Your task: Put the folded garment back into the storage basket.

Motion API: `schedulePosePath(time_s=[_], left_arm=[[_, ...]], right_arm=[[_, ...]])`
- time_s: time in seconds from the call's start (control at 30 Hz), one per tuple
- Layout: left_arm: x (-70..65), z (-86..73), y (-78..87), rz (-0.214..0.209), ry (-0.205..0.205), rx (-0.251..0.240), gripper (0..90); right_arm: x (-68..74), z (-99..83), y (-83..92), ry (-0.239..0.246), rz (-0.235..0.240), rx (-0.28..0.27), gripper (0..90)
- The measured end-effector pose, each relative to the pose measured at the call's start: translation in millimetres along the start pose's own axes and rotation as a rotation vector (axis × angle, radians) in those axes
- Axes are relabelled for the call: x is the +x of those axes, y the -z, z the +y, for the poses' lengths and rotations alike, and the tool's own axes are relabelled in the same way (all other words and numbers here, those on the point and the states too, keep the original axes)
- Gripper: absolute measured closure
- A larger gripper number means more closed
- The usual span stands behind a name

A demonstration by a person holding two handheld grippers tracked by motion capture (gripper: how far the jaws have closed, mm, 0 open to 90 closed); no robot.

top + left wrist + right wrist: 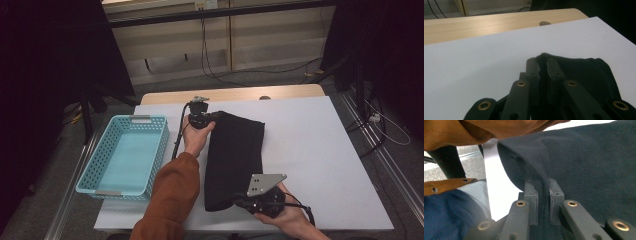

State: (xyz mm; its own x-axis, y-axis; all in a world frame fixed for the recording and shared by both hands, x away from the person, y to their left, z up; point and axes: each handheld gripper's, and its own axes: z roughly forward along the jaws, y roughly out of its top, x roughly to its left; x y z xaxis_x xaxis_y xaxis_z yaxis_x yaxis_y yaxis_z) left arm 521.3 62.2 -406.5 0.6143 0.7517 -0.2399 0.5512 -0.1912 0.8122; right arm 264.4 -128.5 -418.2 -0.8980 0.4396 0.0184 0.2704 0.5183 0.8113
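On the white sheet covering the desk (310, 150), near its middle, lies a folded black fabric garment (235, 160), a long dark strip running from the far side toward the person. At its far left corner the left claw (206, 119) is clamped onto the cloth; in the left gripper view the jaws stand nearly together with a fold of the black fabric (584, 72) pinched between their pads, that corner raised off the sheet. At the near right corner the right claw (239, 202) is likewise closed on the hem, and the right gripper view shows the cloth (584, 165) bunched between almost-touching pads. An orange-brown corduroy sleeve (172, 195) reaches along the garment's left edge. Left of it, partly overhanging the desk edge, sits a light blue perforated plastic basket (95, 176).
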Motion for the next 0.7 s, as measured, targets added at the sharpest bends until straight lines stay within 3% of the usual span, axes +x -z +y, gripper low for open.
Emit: schedulePosePath(time_s=[0.1, 0.7], left_arm=[[-0.2, 2.0, 0.7, -0.003, 0.012, -0.011, 82.2], [-2.1, 15.0, 12.1, 0.012, -0.004, -0.029, 82.3]], right_arm=[[-0.9, 1.7, 1.0, -0.009, 0.004, -0.012, 81.8], [-1.6, 11.8, 14.8, 0.007, -0.004, -0.063, 81.9]])
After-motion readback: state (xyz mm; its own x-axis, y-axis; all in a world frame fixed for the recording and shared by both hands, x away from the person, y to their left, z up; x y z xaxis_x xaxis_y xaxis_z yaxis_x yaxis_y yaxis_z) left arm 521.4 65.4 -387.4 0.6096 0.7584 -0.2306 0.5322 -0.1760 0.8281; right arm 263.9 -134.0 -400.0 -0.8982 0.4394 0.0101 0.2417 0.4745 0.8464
